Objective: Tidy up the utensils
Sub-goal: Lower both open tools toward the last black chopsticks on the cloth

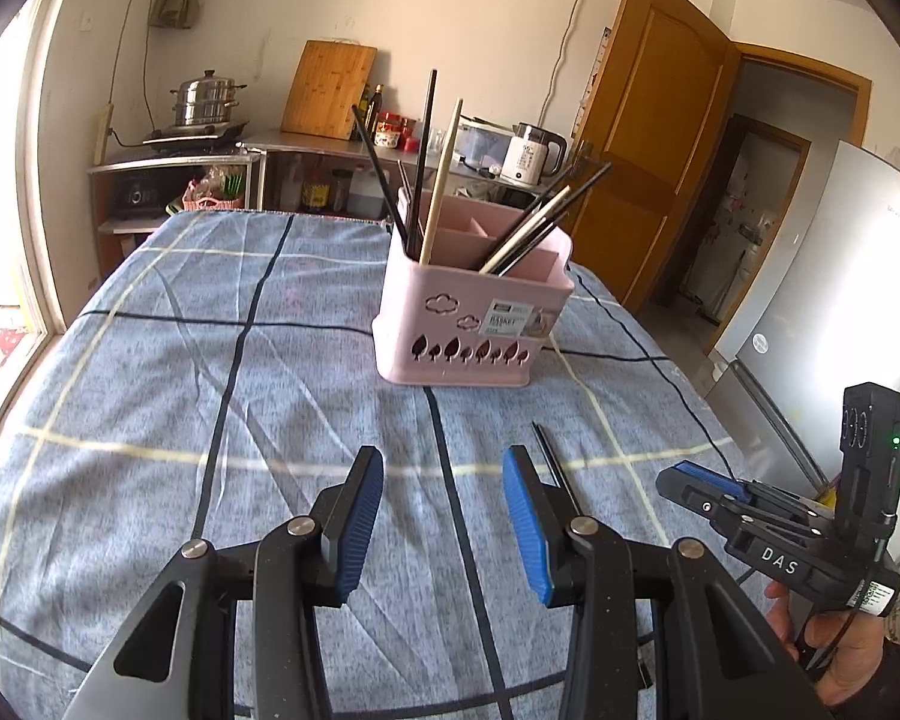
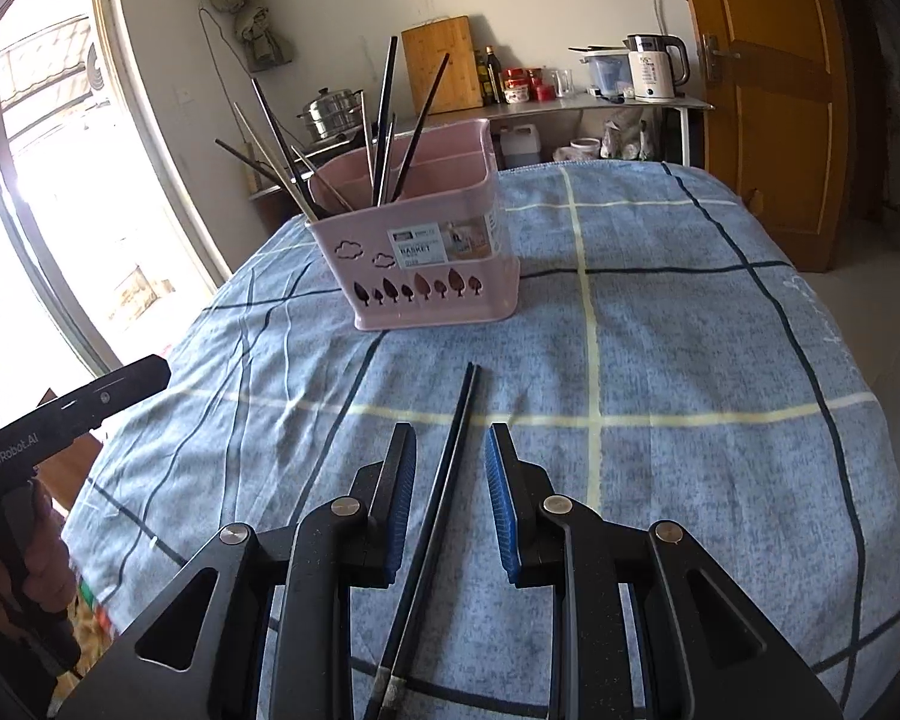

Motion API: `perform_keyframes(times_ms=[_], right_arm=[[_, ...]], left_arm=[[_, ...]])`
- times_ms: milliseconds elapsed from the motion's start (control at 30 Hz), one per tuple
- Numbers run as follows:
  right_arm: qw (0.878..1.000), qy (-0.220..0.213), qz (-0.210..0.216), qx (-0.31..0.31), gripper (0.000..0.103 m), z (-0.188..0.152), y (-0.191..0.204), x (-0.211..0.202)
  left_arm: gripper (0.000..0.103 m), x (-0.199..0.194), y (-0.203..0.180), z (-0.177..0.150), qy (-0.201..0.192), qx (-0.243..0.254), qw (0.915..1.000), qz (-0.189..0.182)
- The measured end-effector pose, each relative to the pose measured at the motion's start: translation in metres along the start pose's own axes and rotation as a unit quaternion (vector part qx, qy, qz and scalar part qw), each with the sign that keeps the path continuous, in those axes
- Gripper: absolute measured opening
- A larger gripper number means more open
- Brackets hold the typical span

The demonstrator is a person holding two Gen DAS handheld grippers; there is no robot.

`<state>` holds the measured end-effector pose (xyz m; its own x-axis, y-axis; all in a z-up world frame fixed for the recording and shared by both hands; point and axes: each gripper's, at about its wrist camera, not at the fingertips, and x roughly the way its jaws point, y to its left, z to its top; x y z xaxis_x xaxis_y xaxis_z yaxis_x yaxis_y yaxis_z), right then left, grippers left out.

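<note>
A blue checked cloth (image 2: pixel 690 330) covers the worktop in a kitchen. Nearest, the right tool (image 2: pixel 450 498) hangs over a pair of black chopsticks (image 2: pixel 444 492) lying on the cloth; the pair runs between the parted jaws, and the pads stand clear of it, so it is released. The left tool (image 1: pixel 444 516) hovers just beside, jaws parted over bare cloth with nothing between them. Farther off stands a pink basket (image 2: pixel 432 258), upright, with more chopsticks (image 1: pixel 429 180) leaning in its compartments. Beyond are a counter (image 2: pixel 600 105) with a kettle (image 2: pixel 654 66) and a wooden door (image 1: pixel 648 138).
</note>
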<state>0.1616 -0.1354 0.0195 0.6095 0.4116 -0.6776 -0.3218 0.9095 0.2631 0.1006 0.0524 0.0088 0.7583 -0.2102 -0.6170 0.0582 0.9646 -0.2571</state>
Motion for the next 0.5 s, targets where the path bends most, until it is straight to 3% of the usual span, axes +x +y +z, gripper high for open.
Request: perform_keyframes(times_ms=[500], right_arm=[[0.997,0.071,-0.010,-0.004,0.025,-0.027,0.003,0.046]], left_arm=[[0.041,0.011,0.012,-0.008,0.018,-0.022,0.9996,0.004]])
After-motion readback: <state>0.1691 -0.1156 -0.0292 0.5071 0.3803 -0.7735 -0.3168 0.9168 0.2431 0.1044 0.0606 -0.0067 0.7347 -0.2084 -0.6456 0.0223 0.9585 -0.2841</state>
